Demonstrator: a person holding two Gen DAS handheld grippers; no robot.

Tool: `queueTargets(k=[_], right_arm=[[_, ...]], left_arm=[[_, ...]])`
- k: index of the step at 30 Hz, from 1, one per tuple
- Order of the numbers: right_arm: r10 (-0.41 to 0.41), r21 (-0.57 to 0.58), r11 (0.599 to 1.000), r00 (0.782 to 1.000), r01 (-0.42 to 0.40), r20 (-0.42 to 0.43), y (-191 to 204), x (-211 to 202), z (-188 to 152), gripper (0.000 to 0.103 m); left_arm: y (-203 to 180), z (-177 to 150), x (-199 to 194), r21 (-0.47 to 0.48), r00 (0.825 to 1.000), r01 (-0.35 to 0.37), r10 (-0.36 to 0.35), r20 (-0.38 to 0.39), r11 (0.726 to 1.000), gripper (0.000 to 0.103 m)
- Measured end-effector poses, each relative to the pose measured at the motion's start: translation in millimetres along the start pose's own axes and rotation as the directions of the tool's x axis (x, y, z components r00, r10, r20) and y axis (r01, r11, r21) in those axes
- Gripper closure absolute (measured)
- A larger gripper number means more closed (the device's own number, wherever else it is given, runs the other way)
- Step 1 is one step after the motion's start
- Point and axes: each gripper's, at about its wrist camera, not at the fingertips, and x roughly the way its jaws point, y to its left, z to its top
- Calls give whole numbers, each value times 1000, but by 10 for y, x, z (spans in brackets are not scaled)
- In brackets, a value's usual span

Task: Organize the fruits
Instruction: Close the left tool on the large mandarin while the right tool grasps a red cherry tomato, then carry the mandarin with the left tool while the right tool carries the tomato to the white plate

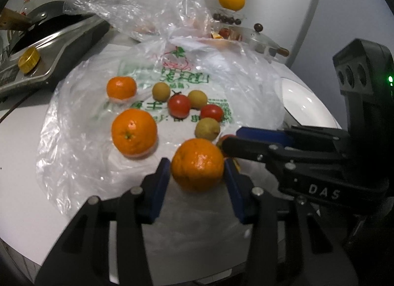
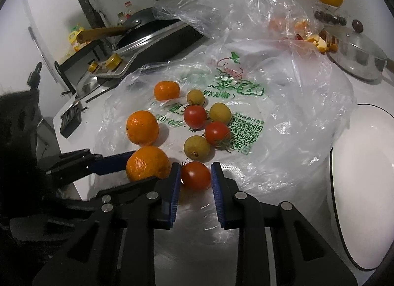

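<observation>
My left gripper [image 1: 197, 175] is shut on a large orange [image 1: 198, 164], with a blue pad against each side of it. Right beside it, my right gripper [image 2: 196, 180] is shut on a red cherry tomato [image 2: 196, 175]. Both fruits rest low on a flattened clear plastic bag [image 1: 86, 150] with green print. On the bag lie two more oranges [image 1: 134, 135] [image 1: 121, 87], two cherry tomatoes [image 1: 179, 106] [image 1: 211, 112] and three yellowish round fruits [image 1: 207, 128]. The right gripper's fingers [image 1: 246, 143] hide most of its tomato in the left wrist view.
A white plate [image 2: 364, 187] sits at the right edge of the bag. A steel pot with a glass lid [image 2: 357, 59] stands at the back right, with fruit peel beside it. A stove with a dark pan [image 1: 56, 37] is at the back left. A yellow citrus fruit [image 1: 232, 0] sits high at the back.
</observation>
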Motion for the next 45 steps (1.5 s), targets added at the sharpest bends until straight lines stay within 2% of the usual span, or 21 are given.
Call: queueTargets(k=[18,30,43,45], right_arm=[[-38,-29,999,999,38,11,66,47,21,75],[-74,-36,996,993,78,94,0,-313,111,75],[-132,8,991,975,133,181,-360,-782,73,75],[-160,6,987,968,162,195,-414,-855,43,75]], left_arm=[[-18,6,-162,3,999,-37,37,37,999,57],[-133,128,-292,29,996,-53,50,75,998,57],[-549,256,-328,79,993,-50,41,110,996,57],[-629,266,-324,86,992,-49,38,118,995,57]])
